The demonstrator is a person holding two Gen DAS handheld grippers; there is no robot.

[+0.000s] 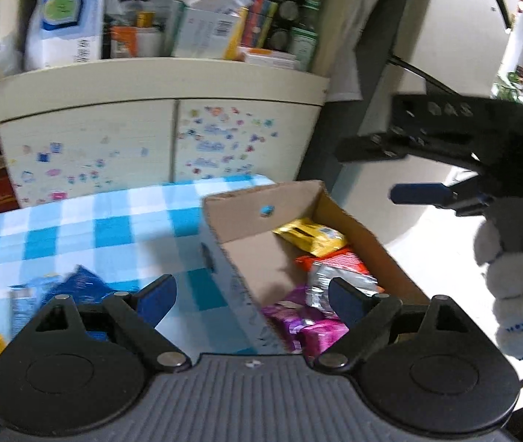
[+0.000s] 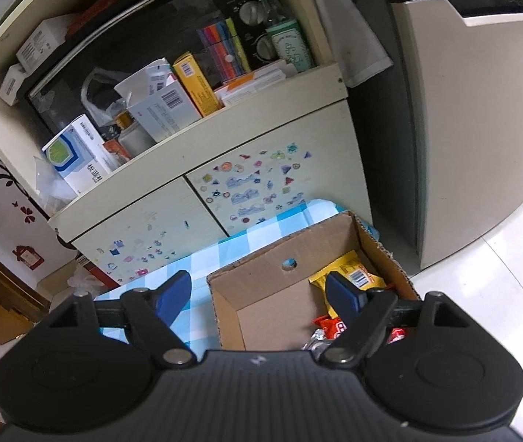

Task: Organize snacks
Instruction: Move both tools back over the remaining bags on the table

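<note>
Left wrist view: left claw (image 1: 250, 298) spread, empty; blue packet (image 1: 77, 283) lies at its nine o'clock, box (image 1: 224, 228) at one; right claw (image 2: 259, 298) spread too.

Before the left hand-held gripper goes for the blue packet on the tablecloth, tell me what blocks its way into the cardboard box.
Only the box's near side wall rises between the blue packet and the inside of the cardboard box; the packet must clear it. The top is open, and the left hand-held gripper is open and empty.

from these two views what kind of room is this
Probably a home kitchen or dining corner: a toaster oven sits in a stickered cabinet, beside a checkered tablecloth holding a cardboard box of snacks.
</note>
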